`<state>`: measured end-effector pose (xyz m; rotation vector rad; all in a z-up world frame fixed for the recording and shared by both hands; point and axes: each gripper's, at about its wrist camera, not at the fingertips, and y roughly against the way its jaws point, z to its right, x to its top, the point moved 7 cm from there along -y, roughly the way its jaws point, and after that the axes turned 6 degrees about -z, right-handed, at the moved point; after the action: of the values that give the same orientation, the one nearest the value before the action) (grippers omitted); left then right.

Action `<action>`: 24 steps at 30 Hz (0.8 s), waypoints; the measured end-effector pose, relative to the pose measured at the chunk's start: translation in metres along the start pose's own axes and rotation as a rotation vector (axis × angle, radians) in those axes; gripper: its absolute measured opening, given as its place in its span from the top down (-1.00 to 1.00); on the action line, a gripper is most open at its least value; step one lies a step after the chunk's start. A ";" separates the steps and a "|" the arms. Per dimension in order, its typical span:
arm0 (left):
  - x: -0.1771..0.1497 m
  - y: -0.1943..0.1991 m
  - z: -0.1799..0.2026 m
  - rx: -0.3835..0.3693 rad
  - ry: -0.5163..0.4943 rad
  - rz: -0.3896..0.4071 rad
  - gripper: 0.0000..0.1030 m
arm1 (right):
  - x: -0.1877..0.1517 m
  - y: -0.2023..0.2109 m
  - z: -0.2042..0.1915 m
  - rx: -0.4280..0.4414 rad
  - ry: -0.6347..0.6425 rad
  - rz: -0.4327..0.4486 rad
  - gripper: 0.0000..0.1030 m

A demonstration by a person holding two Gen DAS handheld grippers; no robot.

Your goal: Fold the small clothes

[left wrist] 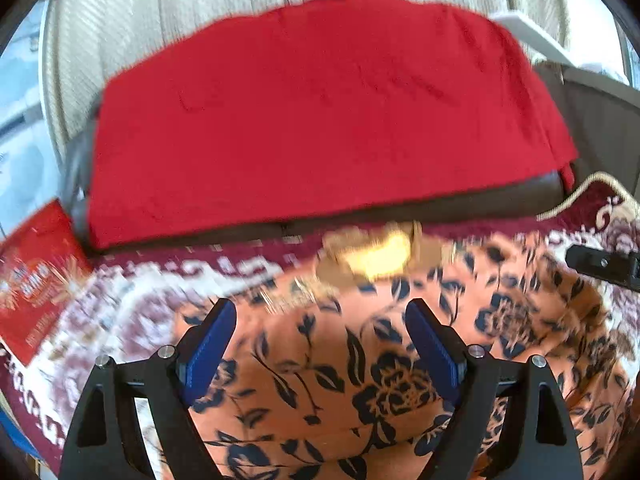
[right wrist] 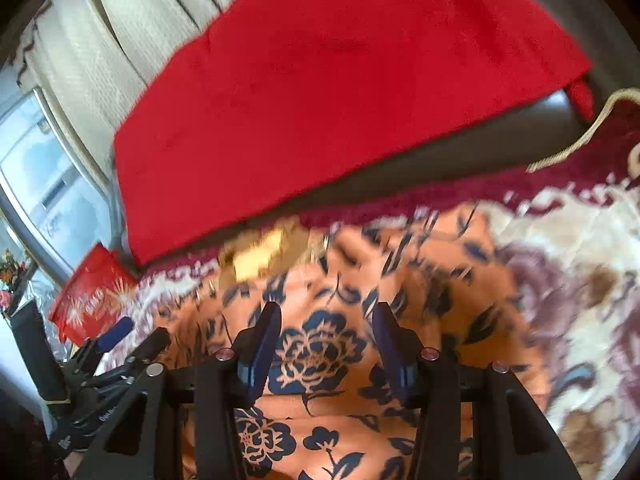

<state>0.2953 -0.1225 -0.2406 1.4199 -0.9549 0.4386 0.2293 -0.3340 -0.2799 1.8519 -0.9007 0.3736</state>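
- Garment point(left wrist: 360, 380): orange cloth with dark blue flowers, spread on patterned rug point(left wrist: 132, 312), directly under and just ahead of both grippers; a yellowish patch sat at its far edge, too blurred to identify.
- Left gripper point(left wrist: 320, 352): jaws wide apart, blue pads clear of the cloth, nothing held; it hovered over the garment's left-centre part.
- Right gripper point(right wrist: 326, 348): jaws about half open, cloth visible between the pads but not pinched; nothing gripped as far as the right wrist view showed.
- Key relation: garment appeared to lie below and forward of both grippers, running left-right across the views, its far edge close to the red-covered cushion point(left wrist: 320, 120). Each gripper seemed about equally near its own side.
- Judgement: next grasp would probably need both grippers down onto a cloth edge; which edge was unclear through motion blur.
- Red box point(left wrist: 36, 280) lay on the rug far left, apart from the garment.
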 end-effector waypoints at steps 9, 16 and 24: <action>0.016 0.047 -0.017 0.052 0.035 0.084 -0.69 | 0.004 0.049 -0.002 0.016 0.022 0.088 0.00; 0.023 0.071 -0.042 0.120 0.071 0.156 -0.69 | 0.003 0.058 -0.013 0.048 0.058 0.114 0.00; 0.024 0.078 -0.089 0.176 0.155 0.165 -0.69 | 0.003 0.051 -0.028 0.084 0.074 0.109 0.00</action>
<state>0.2761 -0.0327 -0.1623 1.4460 -0.9279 0.7600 0.1979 -0.3217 -0.2320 1.8572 -0.9500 0.5508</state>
